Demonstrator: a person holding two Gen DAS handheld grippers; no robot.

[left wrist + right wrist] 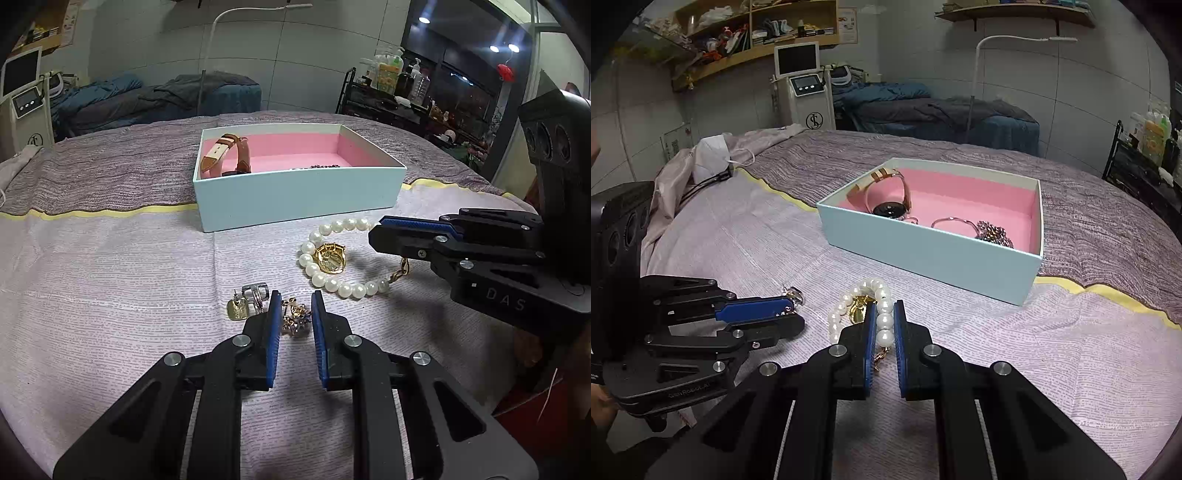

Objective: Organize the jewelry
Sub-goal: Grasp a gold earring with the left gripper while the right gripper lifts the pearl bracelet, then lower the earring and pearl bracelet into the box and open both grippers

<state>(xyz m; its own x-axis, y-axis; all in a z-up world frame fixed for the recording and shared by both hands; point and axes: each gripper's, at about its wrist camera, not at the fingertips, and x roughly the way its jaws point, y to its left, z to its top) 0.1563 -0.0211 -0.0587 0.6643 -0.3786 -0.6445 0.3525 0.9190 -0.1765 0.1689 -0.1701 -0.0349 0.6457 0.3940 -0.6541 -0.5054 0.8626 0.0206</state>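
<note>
A pale blue box (295,199) (923,254) with pink lining holds a brown-strapped watch (236,155) (890,199), a silver bangle (953,221) and a dark chain (995,232). In front of it lies a pearl bracelet (332,284) (836,317) looped around a gold ring (330,257) (858,312). My right gripper (884,306) (375,234) is shut on the bracelet's pearls near its gold clasp chain. My left gripper (295,301) (798,314) is closed on a gold flower piece (295,321) resting on the cloth. A gold tag earring (238,309) and a silver piece (255,293) lie just left of it.
Everything rests on a lavender cloth (129,277) with a yellow-edged seam (110,212) over a grey-purple cover. A white floor lamp (977,92), a screen-topped machine (805,85) and a rack of bottles (391,85) stand beyond the bed.
</note>
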